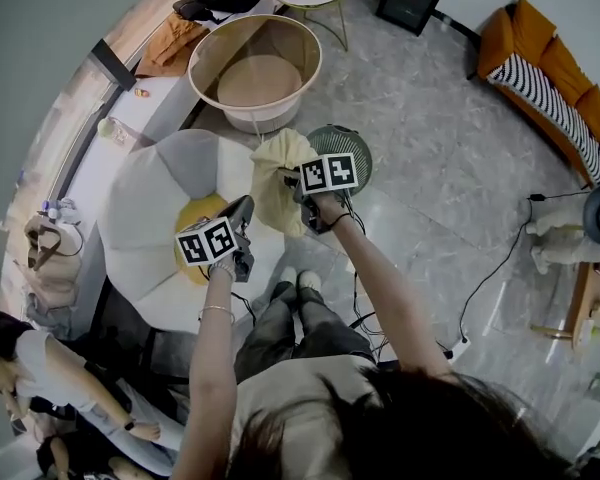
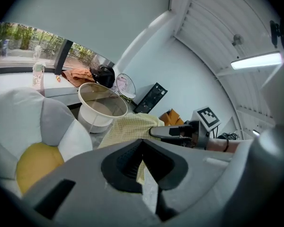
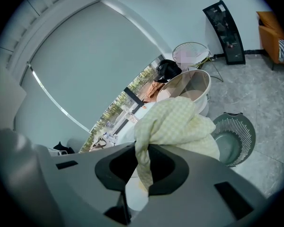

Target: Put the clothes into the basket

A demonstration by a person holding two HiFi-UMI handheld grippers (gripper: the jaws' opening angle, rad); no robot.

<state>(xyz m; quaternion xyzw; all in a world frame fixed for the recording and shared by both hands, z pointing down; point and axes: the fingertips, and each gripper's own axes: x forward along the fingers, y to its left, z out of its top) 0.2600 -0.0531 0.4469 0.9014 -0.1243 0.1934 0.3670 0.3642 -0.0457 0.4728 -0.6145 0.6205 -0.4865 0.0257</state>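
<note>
A pale yellow checked cloth (image 1: 278, 193) hangs between both grippers, above the floor in front of the person's feet. My right gripper (image 1: 292, 180) is shut on its upper part; in the right gripper view the cloth (image 3: 175, 122) bunches over the jaws (image 3: 144, 150). My left gripper (image 1: 248, 206) meets the cloth's lower left edge. A yellow strip runs between its jaws (image 2: 142, 148), joined to the cloth (image 2: 128, 126) just beyond. The round green slatted basket (image 1: 358, 146) stands on the floor right behind the cloth, seen with nothing inside (image 3: 236, 136).
A big beige tub (image 1: 255, 68) stands beyond the basket. A white and grey petal-shaped seat with a yellow centre (image 1: 150, 218) lies at left. Cables (image 1: 480, 298) cross the floor at right, near an orange sofa (image 1: 540, 58). Another person (image 1: 40, 368) sits at lower left.
</note>
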